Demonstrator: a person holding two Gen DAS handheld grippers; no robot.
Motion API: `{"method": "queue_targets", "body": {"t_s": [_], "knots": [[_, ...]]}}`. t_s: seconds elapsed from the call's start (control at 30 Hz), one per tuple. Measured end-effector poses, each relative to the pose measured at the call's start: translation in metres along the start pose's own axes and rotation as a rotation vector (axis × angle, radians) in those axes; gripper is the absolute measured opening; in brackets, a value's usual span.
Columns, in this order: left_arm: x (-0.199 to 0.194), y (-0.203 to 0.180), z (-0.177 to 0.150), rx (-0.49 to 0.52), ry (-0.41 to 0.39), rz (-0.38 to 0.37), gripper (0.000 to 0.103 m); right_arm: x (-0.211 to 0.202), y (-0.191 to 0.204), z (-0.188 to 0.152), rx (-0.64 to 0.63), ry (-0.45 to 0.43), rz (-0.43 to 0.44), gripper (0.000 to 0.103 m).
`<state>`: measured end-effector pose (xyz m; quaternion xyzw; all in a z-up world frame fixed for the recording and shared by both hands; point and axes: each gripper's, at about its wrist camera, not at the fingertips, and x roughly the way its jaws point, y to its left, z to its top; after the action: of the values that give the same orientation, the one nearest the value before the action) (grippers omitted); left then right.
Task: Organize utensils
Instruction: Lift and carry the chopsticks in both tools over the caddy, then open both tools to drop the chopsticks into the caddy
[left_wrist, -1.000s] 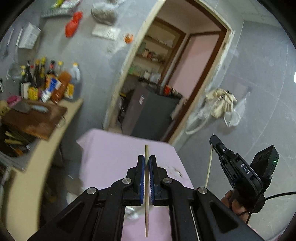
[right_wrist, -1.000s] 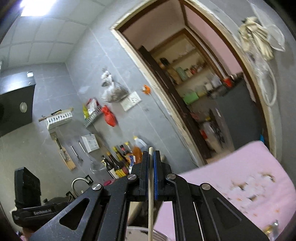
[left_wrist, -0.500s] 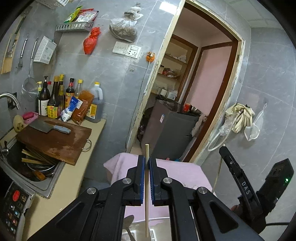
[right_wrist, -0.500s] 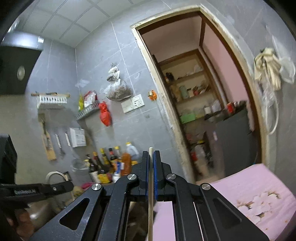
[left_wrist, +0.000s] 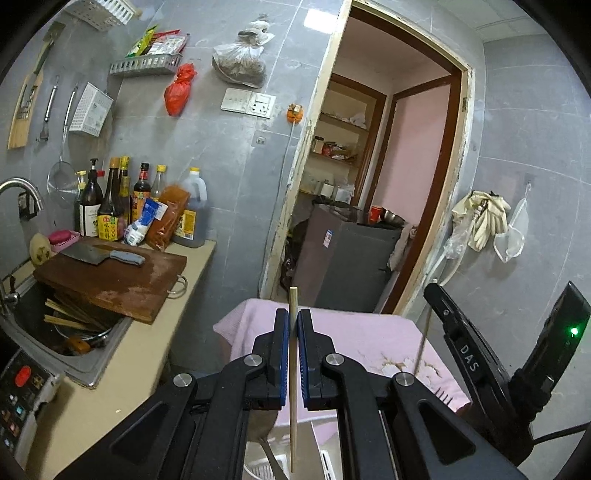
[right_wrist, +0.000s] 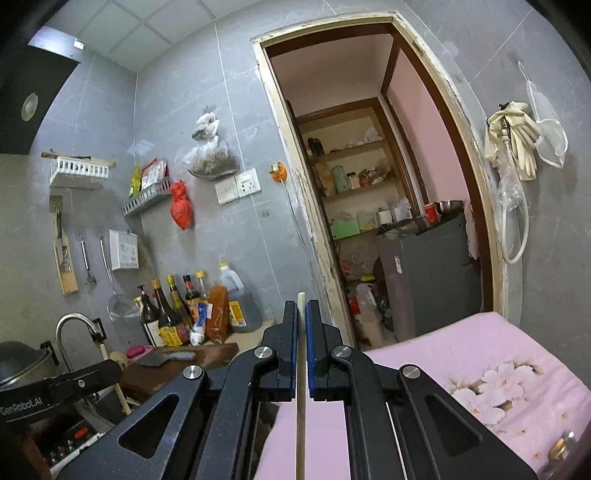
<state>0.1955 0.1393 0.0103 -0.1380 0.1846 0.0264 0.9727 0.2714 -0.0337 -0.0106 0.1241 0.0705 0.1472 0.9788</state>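
My left gripper (left_wrist: 294, 314) is shut on a thin wooden chopstick (left_wrist: 292, 387) that stands upright between its blue pads and pokes out above them. My right gripper (right_wrist: 301, 306) is shut on a paler wooden chopstick (right_wrist: 300, 413), also upright. In the left wrist view the right gripper (left_wrist: 430, 291) shows at the right edge with its chopstick (left_wrist: 422, 343) hanging below. In the right wrist view the left gripper (right_wrist: 110, 369) shows at the lower left, its chopstick (right_wrist: 120, 395) slanting down. Both are held over a pink cloth (left_wrist: 354, 336). Several more chopsticks (left_wrist: 62, 317) lie in the sink.
A counter (left_wrist: 110, 373) at left carries a wooden cutting board (left_wrist: 110, 280) with a cleaver (left_wrist: 99, 254), sauce bottles (left_wrist: 110, 210) and a sink (left_wrist: 40, 343) with a tap (left_wrist: 22, 188). A white rack holding a spoon (left_wrist: 266, 454) lies below the left gripper. An open doorway (left_wrist: 373, 206) is ahead.
Both views swung upright and steadied. The left gripper sank and the counter with the sink came fully into view; the right gripper moved sideways. Each gripper kept its chopstick clamped.
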Motion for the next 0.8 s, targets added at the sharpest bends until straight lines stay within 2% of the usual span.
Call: {"method": "queue_targets", "body": {"t_s": [0.2,0.3,0.33,0.4,0.43,0.47,0.6,0.63,0.77,0.8], "knots": [[0.003,-0.005,-0.011,0.039,0.045,-0.008,0.006,-0.001,-0.004,-0.011,-0.002,0.057,0.004,0.004],[0.005,0.000,-0.012,0.010,0.087,-0.030,0.006,-0.005,-0.008,-0.012,-0.012,0.086,0.012,0.006],[0.005,0.002,-0.012,0.004,0.094,-0.031,0.006,-0.007,-0.010,-0.011,-0.012,0.091,0.015,0.010],[0.005,0.006,-0.013,-0.013,0.119,-0.041,0.006,-0.010,-0.012,-0.010,-0.010,0.102,0.022,0.023],[0.006,0.008,-0.013,-0.024,0.129,-0.041,0.007,-0.012,-0.014,-0.009,-0.007,0.105,0.025,0.033],[0.005,0.009,-0.013,-0.031,0.135,-0.043,0.008,-0.015,-0.016,-0.008,-0.001,0.106,0.031,0.037],[0.002,0.013,-0.012,-0.068,0.133,-0.048,0.034,-0.026,-0.020,0.001,0.001,0.101,0.038,0.038],[-0.001,0.013,-0.011,-0.083,0.123,-0.052,0.040,-0.029,-0.021,0.005,0.000,0.098,0.037,0.041],[-0.006,0.004,-0.006,-0.078,0.096,-0.041,0.053,-0.045,-0.030,0.021,-0.008,0.077,0.020,0.059],[-0.009,0.000,-0.004,-0.070,0.086,-0.038,0.060,-0.050,-0.034,0.025,-0.010,0.074,0.014,0.061]]}}
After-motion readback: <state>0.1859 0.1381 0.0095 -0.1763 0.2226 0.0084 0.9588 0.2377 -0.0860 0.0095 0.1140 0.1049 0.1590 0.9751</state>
